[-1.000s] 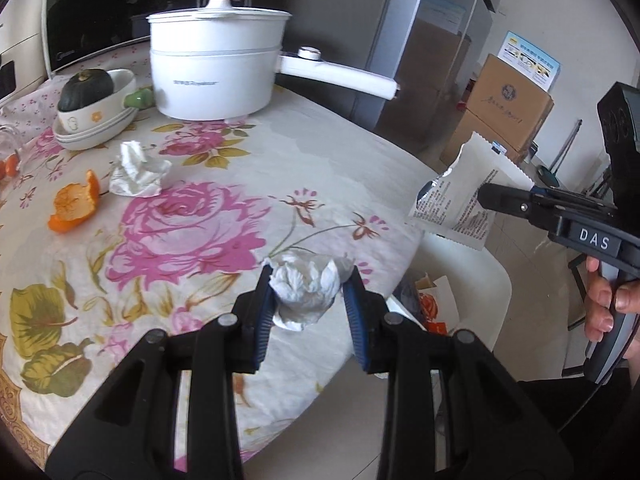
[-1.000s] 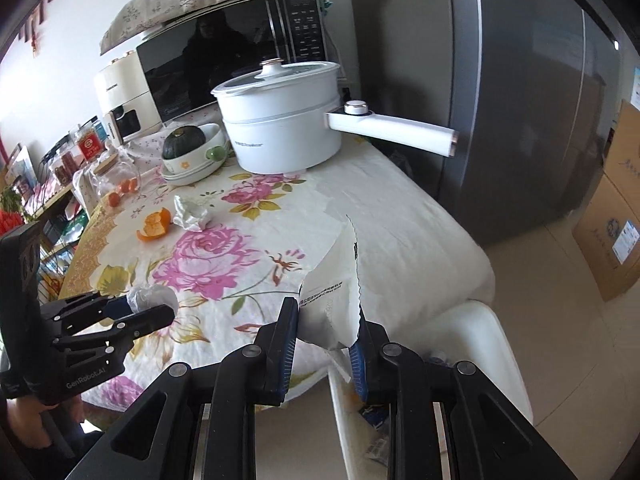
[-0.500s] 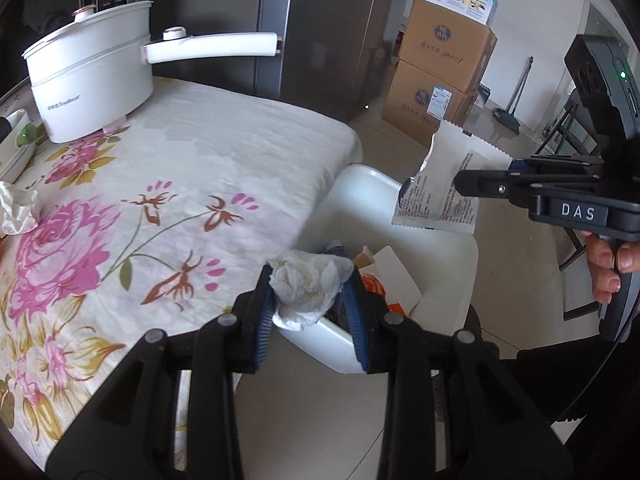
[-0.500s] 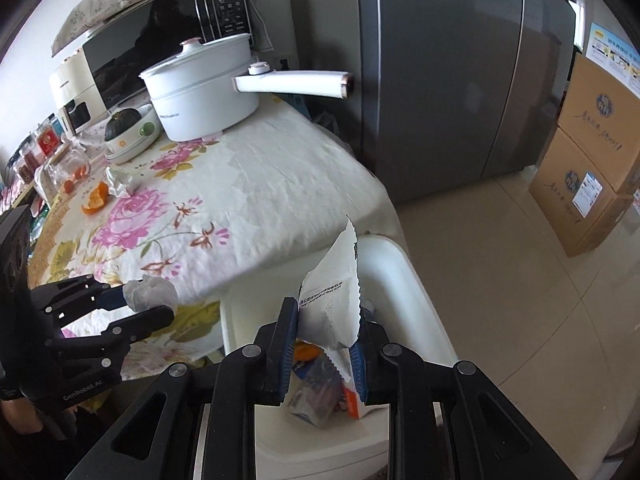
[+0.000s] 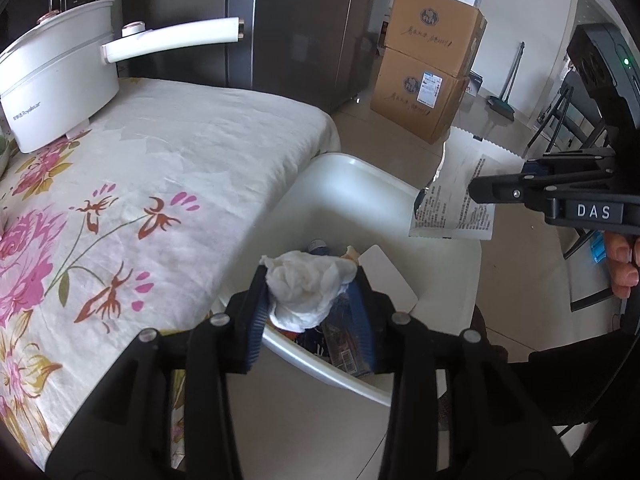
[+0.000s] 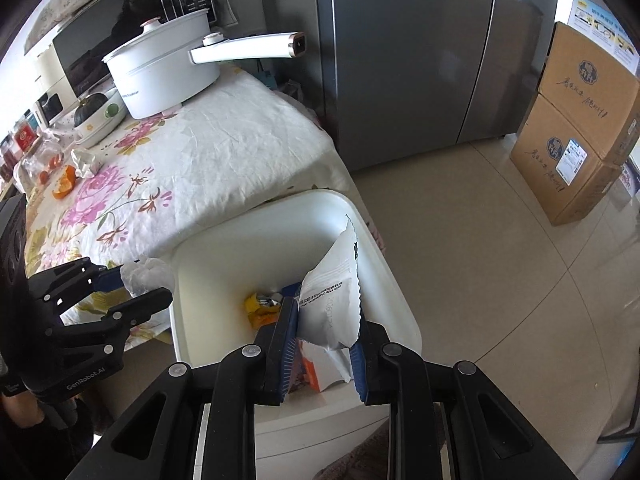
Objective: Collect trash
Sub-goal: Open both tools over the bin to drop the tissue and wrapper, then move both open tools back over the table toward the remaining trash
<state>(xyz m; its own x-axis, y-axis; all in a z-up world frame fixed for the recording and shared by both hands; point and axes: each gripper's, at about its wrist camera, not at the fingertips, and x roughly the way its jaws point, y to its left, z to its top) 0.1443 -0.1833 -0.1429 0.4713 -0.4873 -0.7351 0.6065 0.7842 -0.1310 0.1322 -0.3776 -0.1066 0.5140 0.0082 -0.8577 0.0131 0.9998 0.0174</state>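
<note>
Much of the bin's (image 6: 394, 280) contents is sitting hidden behind the fingers and the held trash; only an orange scrap (image 6: 260, 310), a card box (image 6: 316, 368) and dark wrappers are showing, too jumbled to name. The near rim is cut off by the right gripper's (image 6: 322, 344) body. The left gripper (image 5: 310, 304) is clamping a crumpled tissue (image 5: 306, 294), hanging over the bin's near edge at 6 o'clock in the left view, just beside the tablecloth's (image 5: 180, 152) hanging edge. The right gripper is pinching a torn white packet (image 6: 334, 304) standing upright above the bin's middle; in the left view that packet (image 5: 456, 204) is showing at 3 o'clock over the far rim.

The bin mouth is lying open between the two grippers, with bare floor (image 6: 500, 248) spreading toward 2 o'clock. The table edge is pressing close on the bin at 10 o'clock. The pot's (image 6: 160, 68) long handle (image 6: 248, 46) is jutting past the table at 12 o'clock, well above the bin. Stacked boxes (image 6: 580, 128) are standing well apart at 2 o'clock. Another tissue (image 6: 84, 160) and orange peel (image 6: 66, 182) are lying on the table at 9 o'clock
</note>
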